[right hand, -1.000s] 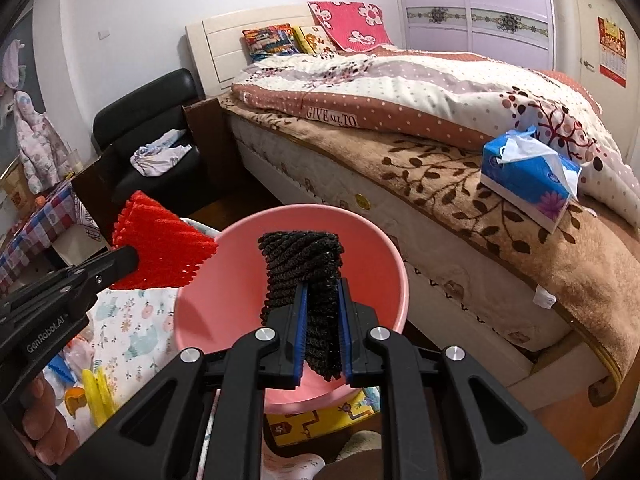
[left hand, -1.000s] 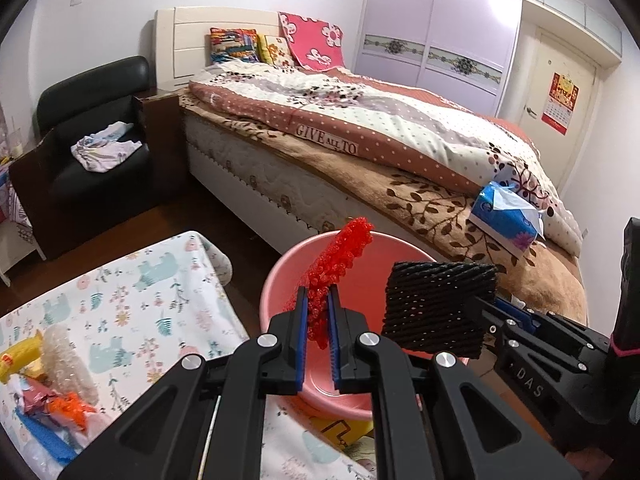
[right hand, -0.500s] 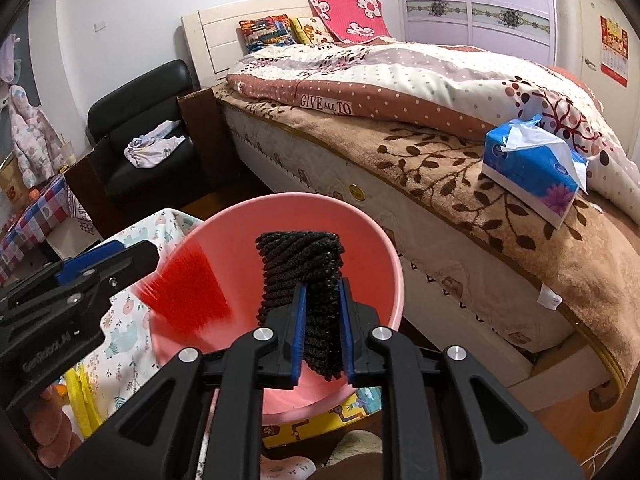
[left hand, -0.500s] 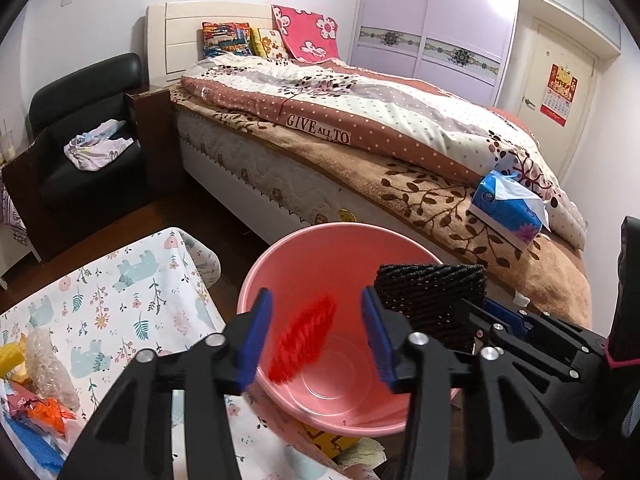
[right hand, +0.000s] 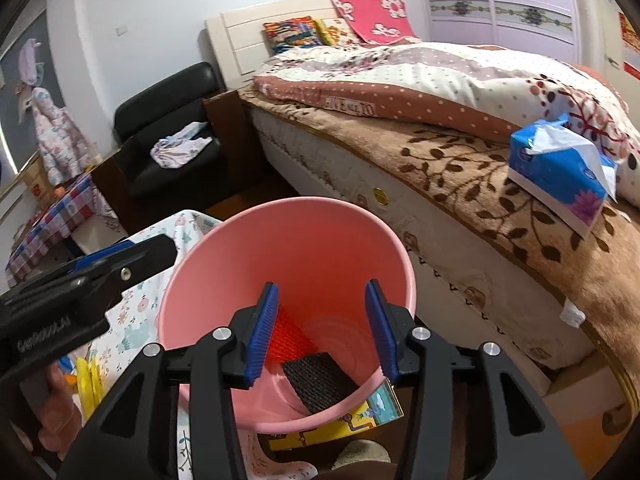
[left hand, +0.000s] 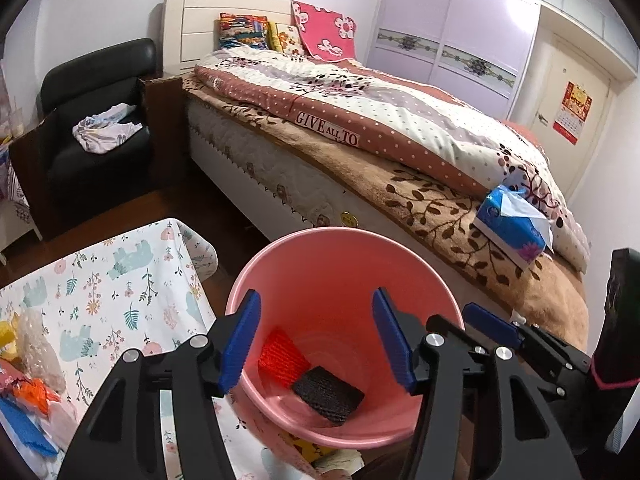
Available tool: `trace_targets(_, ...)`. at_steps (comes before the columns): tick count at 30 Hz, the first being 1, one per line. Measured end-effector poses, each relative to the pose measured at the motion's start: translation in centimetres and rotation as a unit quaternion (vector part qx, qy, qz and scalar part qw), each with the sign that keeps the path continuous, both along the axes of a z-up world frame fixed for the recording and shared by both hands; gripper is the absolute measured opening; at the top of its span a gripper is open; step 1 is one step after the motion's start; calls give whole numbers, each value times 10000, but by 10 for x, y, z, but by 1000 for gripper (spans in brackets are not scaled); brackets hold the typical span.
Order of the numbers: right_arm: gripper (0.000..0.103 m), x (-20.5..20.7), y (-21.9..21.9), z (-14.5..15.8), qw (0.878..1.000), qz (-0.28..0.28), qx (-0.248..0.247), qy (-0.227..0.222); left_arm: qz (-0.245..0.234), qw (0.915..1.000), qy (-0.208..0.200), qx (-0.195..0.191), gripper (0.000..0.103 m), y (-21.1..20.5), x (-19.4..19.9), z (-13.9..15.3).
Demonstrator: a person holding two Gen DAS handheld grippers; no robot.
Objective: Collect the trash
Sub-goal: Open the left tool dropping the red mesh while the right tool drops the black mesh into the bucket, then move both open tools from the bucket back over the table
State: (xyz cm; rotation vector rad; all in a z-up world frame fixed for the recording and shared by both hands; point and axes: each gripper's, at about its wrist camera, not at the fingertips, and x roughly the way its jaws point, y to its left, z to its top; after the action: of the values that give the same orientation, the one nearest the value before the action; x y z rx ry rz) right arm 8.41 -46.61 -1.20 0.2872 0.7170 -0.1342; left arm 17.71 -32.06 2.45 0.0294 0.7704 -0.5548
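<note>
2 grippers, left gripper (left hand: pixel 316 336) and right gripper (right hand: pixel 322 328) | jaws opening, empty | over pink bucket (left hand: pixel 280 264) | bed (left hand: pixel 400 152) behind

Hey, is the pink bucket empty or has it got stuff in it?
Not empty. The pink bucket holds a red mesh piece and a black mesh piece lying on its bottom.

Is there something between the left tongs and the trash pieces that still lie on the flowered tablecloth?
Nothing visible blocks them: the left tongs, opening and empty, hang over the pink bucket; the wrappers lie exposed on the tablecloth.
</note>
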Motion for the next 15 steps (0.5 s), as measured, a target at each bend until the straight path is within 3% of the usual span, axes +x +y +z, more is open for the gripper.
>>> trace_targets(6,46,2,-6,3,9998,141,89,-76,72,9999,-9,75,57,-5,-1,2)
trace_targets(15,46,-15,10,9,9987,423,172,-226,169,9996,123,-171,57,19,-15,8)
